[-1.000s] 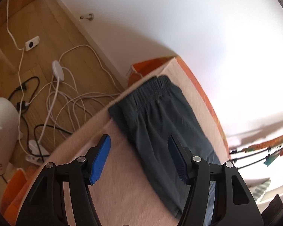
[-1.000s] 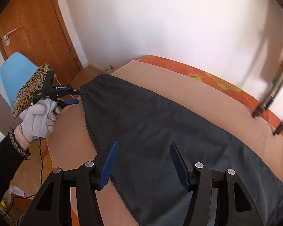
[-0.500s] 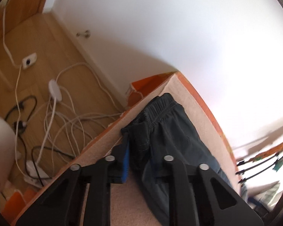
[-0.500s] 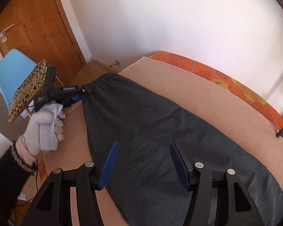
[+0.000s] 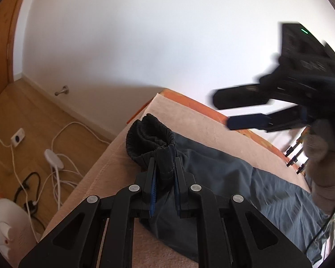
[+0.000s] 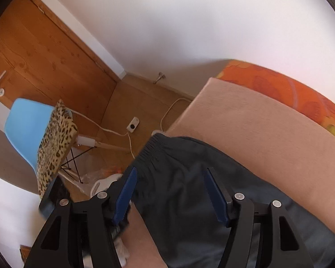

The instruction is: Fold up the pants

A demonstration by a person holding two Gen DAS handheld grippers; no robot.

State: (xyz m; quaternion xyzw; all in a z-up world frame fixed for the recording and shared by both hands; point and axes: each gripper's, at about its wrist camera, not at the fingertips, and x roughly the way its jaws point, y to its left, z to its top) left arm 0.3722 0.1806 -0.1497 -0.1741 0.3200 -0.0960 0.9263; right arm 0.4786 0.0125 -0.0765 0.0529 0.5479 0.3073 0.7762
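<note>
Left wrist: left gripper [image 5: 164, 171] has just clamped and lifted the pants [image 5: 223, 178] waistband.

2 close downward wrist views, shared pants [image 5: 223, 174]

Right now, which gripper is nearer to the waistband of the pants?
Left. The left gripper is clamped on the waistband; the right gripper hovers open above the pants, not touching.

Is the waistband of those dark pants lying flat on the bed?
No. The waistband is bunched and raised off the bed cover, pinched in the left gripper; the rest of the pants lies spread.
</note>
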